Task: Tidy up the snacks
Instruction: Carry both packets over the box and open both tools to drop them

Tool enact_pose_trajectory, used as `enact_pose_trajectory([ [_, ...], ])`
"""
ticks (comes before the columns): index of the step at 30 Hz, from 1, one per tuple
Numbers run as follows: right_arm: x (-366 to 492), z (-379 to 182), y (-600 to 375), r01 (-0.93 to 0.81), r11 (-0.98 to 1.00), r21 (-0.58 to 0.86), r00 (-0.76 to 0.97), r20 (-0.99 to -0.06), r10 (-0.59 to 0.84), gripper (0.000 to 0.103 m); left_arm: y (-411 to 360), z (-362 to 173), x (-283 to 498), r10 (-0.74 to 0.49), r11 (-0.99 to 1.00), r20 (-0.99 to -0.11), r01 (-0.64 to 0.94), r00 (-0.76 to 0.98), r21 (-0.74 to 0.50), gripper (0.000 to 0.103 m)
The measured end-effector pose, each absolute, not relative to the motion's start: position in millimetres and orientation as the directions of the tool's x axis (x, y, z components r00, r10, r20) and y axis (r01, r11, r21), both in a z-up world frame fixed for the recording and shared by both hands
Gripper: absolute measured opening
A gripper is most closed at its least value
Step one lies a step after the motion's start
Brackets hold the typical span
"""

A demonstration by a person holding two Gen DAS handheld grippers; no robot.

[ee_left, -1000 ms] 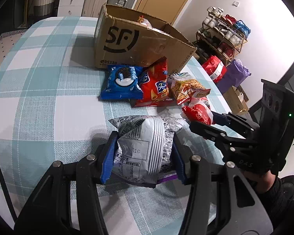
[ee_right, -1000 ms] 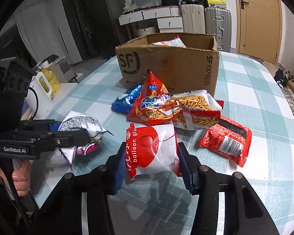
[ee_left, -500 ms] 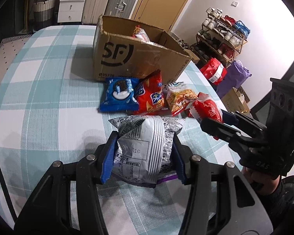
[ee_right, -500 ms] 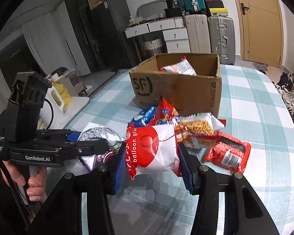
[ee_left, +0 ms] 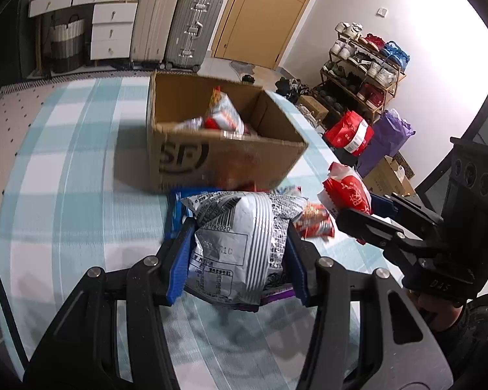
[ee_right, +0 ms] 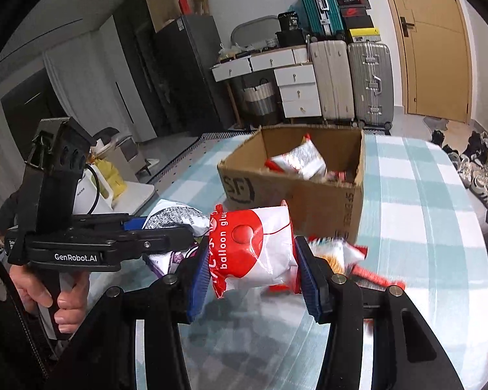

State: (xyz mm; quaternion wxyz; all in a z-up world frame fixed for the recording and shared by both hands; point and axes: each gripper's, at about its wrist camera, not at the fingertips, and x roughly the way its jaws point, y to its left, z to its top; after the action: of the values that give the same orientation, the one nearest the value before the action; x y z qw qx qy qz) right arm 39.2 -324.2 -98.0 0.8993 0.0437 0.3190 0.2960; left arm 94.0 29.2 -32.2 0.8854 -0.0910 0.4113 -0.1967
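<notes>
Right now both grippers hold a snack up off the table. The left gripper [ee_left: 240, 253] squeezes a silver bag [ee_left: 237, 243] between its blue pads, which press on the bag's two sides. The right gripper [ee_right: 253, 266] squeezes a red and white bag [ee_right: 253, 247] the same way. Neither is wide open; each is closed just as far as its bag lets it.

The box [ee_left: 224, 159] sits on the checked table [ee_left: 48, 195], a bit past both bags. It is open on top and already has a few snacks [ee_right: 299, 159] inside. More snacks [ee_right: 341, 253] lie on the table in front of the box, under the held bags.

What could go wrong? The bags are puffy and slick. If a hand shakes or tips, I think a bag could slide out of the pads and fall back on the table. A hard squeeze could pop a bag or crush what is inside.

The two grippers are close, side by side. If both go for the box at once, they could bump, and a bag could get knocked loose.

The box looks light. If a gripper hits its near wall, the box may slide away or tip. A bag let go too early would land in front of the box, not in it.
</notes>
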Motion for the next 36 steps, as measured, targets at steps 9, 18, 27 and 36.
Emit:
enact_pose_trajectory([
  [9, 70, -68, -333, -0.506, 0.814, 0.284, 0.638, -0.512, 0.576, 0.049, 35, 8, 130, -0.432, 0.901, -0.661, 0.263, 0.614, -0.345, 0.048],
  [18, 116, -48, -336, -0.494, 0.810, 0.317, 0.637, -0.502, 0.585, 0.049, 35, 36, 180, -0.408, 0.912, -0.657, 0.253, 0.634, -0.322, 0.048],
  [27, 159, -38, -325, -0.491, 0.811, 0.317, 0.635, -0.507, 0.583, 0.049, 35, 38, 238, -0.370, 0.928, -0.676, 0.225, 0.638, -0.295, 0.049],
  [36, 197, -39, -323, -0.479, 0.817, 0.321, 0.633, -0.519, 0.575, 0.049, 30, 30, 279, -0.346, 0.938, -0.698, 0.225, 0.627, -0.263, 0.049],
])
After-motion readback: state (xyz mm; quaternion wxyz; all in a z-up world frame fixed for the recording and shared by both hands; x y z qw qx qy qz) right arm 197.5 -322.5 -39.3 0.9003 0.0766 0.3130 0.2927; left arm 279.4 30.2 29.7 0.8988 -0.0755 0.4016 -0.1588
